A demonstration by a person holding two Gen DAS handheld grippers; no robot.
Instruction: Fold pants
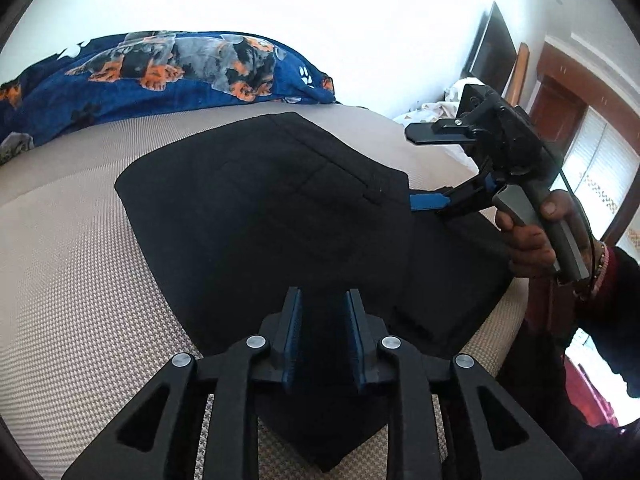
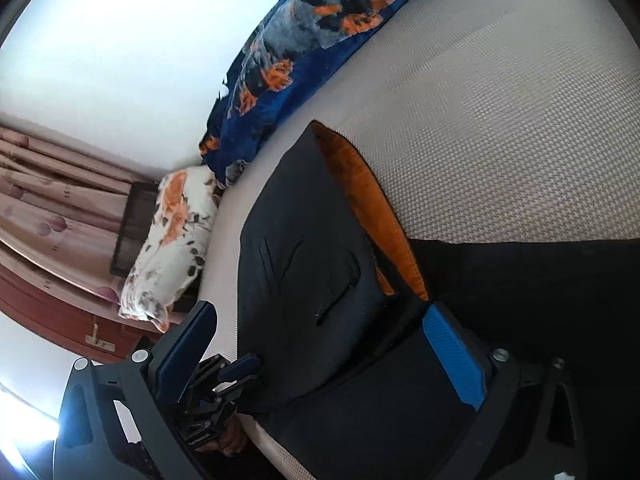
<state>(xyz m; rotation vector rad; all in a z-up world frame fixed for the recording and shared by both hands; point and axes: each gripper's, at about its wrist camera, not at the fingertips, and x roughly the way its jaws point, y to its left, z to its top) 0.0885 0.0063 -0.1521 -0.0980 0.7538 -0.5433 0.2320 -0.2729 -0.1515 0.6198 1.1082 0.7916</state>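
left tool (image 1: 322, 334) slightly open over pants (image 1: 260, 200)

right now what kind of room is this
Most likely a bedroom. The black pants lie on a bed with a beige woven cover, a dog-print blanket bunched along the wall side, and a floral pillow at one end beside curtains.

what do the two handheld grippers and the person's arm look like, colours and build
Both grippers are black plastic linkages with silver pivot bolts and blue ribbed pads on the fingers. The left gripper shows this close up. The right gripper has a black body on a grey handle, with a thin black cable trailing from it. The hand on it wears a dark sleeve and beaded bracelets.
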